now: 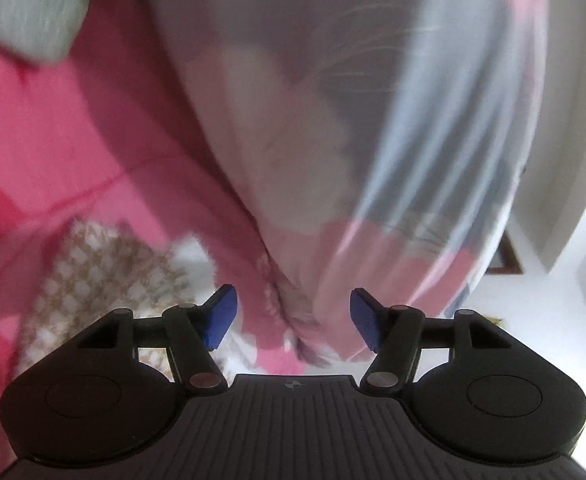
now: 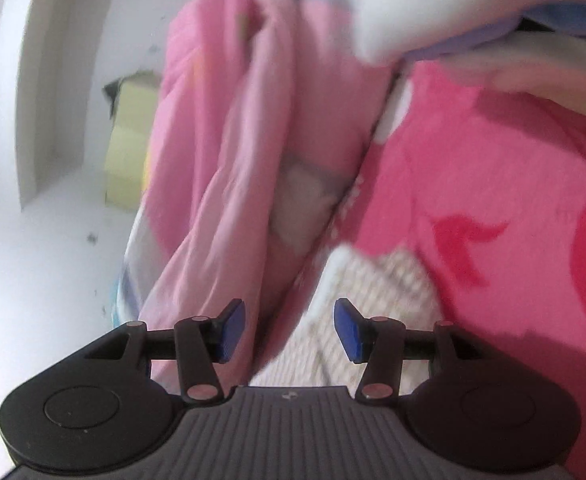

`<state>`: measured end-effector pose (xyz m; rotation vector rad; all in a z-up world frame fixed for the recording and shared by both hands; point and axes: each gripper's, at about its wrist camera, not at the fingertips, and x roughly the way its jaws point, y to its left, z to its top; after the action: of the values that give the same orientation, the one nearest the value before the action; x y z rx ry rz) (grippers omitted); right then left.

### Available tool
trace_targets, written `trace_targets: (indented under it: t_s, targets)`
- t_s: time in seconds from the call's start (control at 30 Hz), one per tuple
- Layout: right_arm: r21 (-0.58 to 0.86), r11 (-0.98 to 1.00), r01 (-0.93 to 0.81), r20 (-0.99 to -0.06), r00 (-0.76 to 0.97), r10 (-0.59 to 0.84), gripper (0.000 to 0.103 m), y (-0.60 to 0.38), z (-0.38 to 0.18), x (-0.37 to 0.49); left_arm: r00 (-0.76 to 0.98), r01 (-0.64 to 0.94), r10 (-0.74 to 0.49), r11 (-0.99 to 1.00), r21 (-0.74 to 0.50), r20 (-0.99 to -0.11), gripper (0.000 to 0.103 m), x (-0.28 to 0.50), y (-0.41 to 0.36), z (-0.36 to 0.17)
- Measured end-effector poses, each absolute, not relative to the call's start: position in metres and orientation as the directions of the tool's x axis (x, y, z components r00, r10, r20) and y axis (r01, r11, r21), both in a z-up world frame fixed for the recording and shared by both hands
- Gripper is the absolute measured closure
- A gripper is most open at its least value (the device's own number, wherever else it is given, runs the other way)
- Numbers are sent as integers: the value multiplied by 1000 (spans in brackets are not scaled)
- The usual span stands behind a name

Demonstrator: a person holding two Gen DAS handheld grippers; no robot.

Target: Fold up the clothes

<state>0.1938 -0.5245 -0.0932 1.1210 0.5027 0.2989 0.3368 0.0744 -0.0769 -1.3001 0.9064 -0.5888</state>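
The left hand-held gripper point(image 1: 293, 322) is spread, its blue pads point(image 1: 221, 317) clear of the cloth and pinching nothing. Just beyond it a bunched pale pink garment point(image 1: 293, 152) with white and blue patches hangs blurred. The right hand-held gripper point(image 2: 289, 330) is likewise spread, the same garment point(image 2: 229, 184) draped just left of its gap. Behind lie a checked cloth point(image 2: 373, 292) and deep pink bedding point(image 2: 493, 184)
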Motion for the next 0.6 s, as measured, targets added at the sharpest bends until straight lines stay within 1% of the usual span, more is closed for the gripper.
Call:
trace_targets:
  t_s: [0.1, 0.13, 0.23, 0.3, 0.37, 0.43, 0.6]
  targets:
    - [897, 439, -41, -211, 835, 508, 51, -510, -75, 165, 513, -39, -816, 286, -957, -265, 40, 304, 84, -42]
    - [903, 426, -52, -198, 830, 521, 51, -506, -71, 151, 487, -22, -823, 322, -946, -292, 40, 289, 87, -31]
    - [929, 370, -29, -194, 813, 550, 50, -497, -66, 112, 398, -4, -802, 485, -875, -446, 40, 233, 91, -5]
    - [944, 331, 12, -210, 795, 569, 49, -492, -70, 87, 352, 30, -788, 548, -836, -505, 40, 195, 97, 3]
    - [950, 303, 78, -250, 772, 585, 46, -487, -80, 65, 314, 49, -792, 564, -824, -524, 38, 161, 100, 1]
    - [944, 295, 147, -302, 745, 595, 45, -481, -94, 52, 298, 51, -781, 587, -808, -549, 37, 143, 93, -10]
    - [901, 288, 324, -433, 706, 560, 43, -465, -128, 55, 352, 3, -716, 645, -764, -603, 37, 133, 78, -65]
